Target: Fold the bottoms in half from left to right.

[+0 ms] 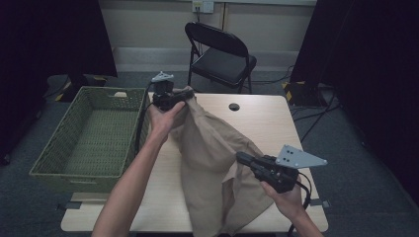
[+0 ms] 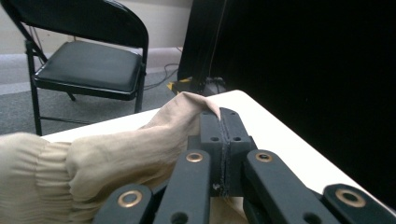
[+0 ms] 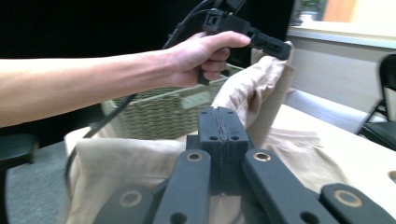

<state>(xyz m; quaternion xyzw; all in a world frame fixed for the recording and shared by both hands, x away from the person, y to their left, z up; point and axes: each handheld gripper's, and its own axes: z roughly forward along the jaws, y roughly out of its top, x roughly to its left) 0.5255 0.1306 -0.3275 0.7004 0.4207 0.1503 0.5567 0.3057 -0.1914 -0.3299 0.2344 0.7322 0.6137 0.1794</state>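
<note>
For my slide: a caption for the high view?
Two hand-held grippers lift a beige garment beside a wicker basket.

Dim room, grey carpet floor (image 1: 346, 143). Black folding chair (image 1: 222, 52) at 12 o'clock behind light wood counter (image 1: 269, 123). Beige wall (image 1: 153, 22) further back, outlet (image 1: 203, 6) up top. Black curtains (image 1: 375, 59) at 2 and 10 o'clock. Cables (image 1: 316, 114) on floor around 2.
</note>
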